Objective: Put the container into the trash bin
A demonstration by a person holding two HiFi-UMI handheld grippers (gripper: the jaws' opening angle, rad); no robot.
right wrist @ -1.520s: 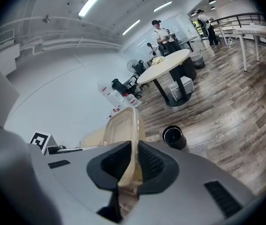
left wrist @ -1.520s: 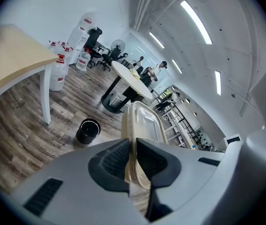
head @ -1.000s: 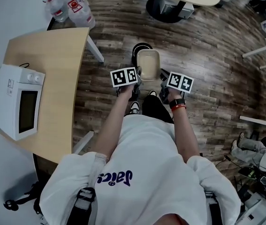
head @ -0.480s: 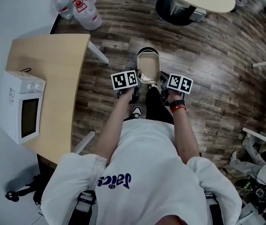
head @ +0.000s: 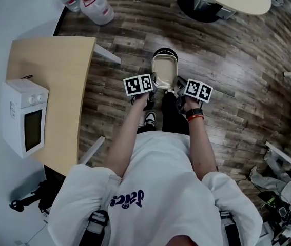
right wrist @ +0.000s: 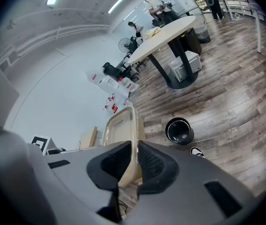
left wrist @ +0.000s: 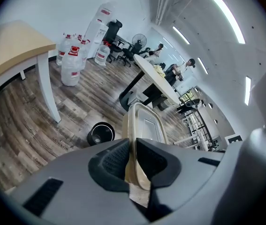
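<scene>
The container was held off the floor by both claws: one long rim was pinched in the narrowly closed left claw, the opposite rim likewise in the right claw. It was seen just above the black trash bin, partly covering it. The carry was judged almost done. Next, the container would need to be tipped end-first over the bin's mouth, which looked narrower than it, and both claws opened together.

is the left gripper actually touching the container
Touching. The left gripper view shows the left gripper with both jaws clamped on the rim of the container, with no gap on either side.
</scene>
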